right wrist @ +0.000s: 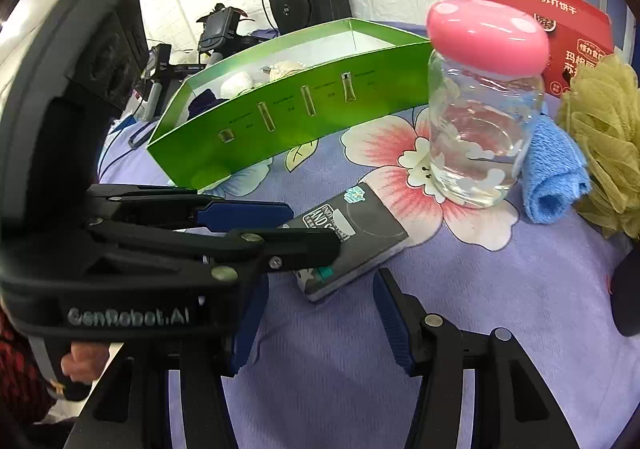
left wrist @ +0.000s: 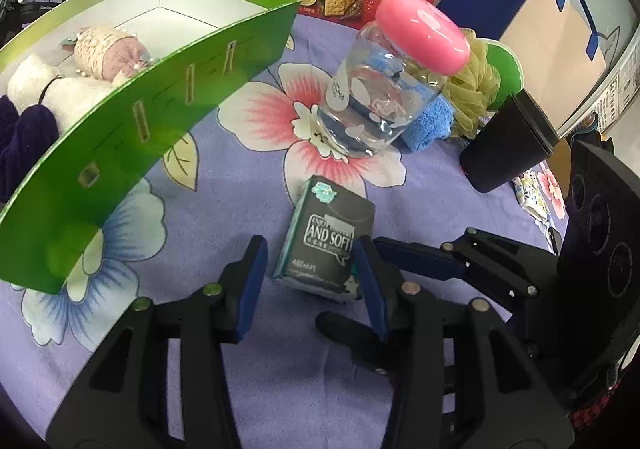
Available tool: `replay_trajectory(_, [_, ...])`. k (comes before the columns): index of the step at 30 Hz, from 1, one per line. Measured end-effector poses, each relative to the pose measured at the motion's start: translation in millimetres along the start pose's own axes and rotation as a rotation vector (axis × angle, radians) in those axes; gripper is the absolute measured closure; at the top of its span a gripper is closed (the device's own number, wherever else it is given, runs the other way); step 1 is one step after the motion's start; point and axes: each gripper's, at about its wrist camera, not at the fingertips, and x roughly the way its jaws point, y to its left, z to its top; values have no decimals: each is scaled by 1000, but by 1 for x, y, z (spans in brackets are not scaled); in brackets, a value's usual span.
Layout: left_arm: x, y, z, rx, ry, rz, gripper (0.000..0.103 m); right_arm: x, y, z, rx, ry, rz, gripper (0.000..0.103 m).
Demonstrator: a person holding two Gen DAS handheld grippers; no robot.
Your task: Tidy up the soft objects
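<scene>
Socks and plush already fill my green cardboard box (left wrist: 168, 89) at ten o'clock; left gripper (left wrist: 312, 269) grasps the grey tissue pack (left wrist: 324, 245), right gripper (right wrist: 320, 313) released, blue towel (right wrist: 554, 173) and yellow mesh pouf (right wrist: 608, 145) remain.

A dark grey tissue pack (left wrist: 324, 245) with white lettering lies flat on the flowered purple cloth (right wrist: 360, 369). A rolled blue towel (right wrist: 554, 177) and a yellow mesh bath sponge (right wrist: 604, 153) sit behind the jar. The green box (left wrist: 132, 117) holds white, pink and dark purple soft items.
</scene>
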Motion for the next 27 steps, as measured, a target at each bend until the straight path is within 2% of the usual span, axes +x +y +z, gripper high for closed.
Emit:
replay_trajectory(2, [4, 0, -1, -1, 9, -13, 53, 4, -1, 1, -7, 0, -11, 55])
replay_trajectory(3, [6, 0, -2, 0, 17, -19, 55, 7, -2, 1, -5, 5, -18, 67])
replay_trajectory(4, [8, -1, -3, 1, 19, -17, 55, 9, -3, 2, 0, 12, -18, 72])
replay_trajectory(7, [4, -5, -5, 3, -3, -4, 57, 10, -6, 3, 9, 16, -16, 77])
replay_trajectory(13, [-35, -13, 1, 21, -109, 11, 59, -13, 4, 13, -40, -41, -16, 79])
replay_trajectory(17, [-66, -11, 18, 45, -197, 44, 60, -31, 18, 38, -92, -115, -5, 79])
replay_trajectory(21, [-84, 4, 41, 27, -258, 58, 60, -34, 29, 69, -132, -155, -2, 79])
replay_trajectory(27, [-77, 33, 76, -8, -264, 48, 60, -17, 36, 111, -155, -156, -22, 79])
